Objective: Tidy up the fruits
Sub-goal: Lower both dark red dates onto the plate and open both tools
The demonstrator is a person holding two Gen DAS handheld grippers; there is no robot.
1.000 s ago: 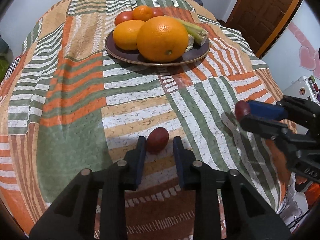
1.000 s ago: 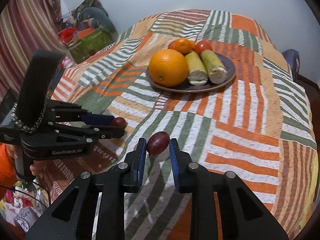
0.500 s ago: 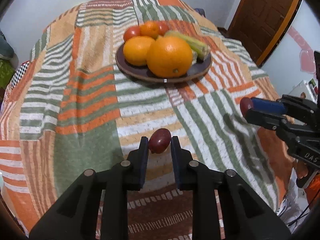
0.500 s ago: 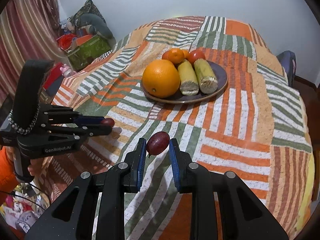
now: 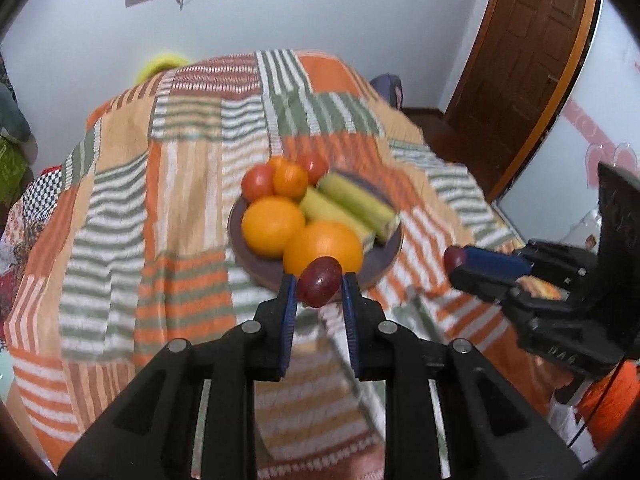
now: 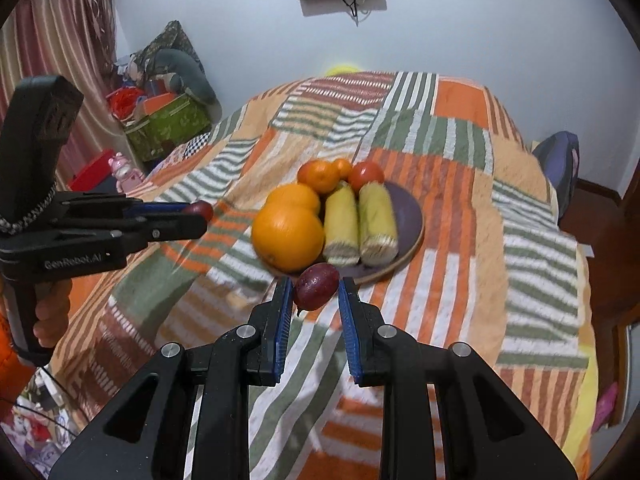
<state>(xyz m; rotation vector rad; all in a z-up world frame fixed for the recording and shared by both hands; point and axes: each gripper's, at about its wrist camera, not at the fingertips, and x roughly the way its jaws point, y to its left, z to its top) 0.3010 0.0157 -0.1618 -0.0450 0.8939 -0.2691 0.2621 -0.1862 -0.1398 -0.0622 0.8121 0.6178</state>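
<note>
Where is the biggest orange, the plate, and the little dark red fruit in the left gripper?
biggest orange (image 6: 288, 236), right wrist view, middle of its skin.
plate (image 6: 410, 216), right wrist view, bare right side.
dark red fruit (image 5: 319, 287), left wrist view, its middle.

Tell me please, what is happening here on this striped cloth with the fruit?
A person holds a black two-finger gripper in each hand. The left gripper is shut on a small dark red oval fruit, and the right gripper is shut on another one. Both are held above the cloth, pointing toward the dark round plate with oranges, tomatoes and two corn cobs.
</note>
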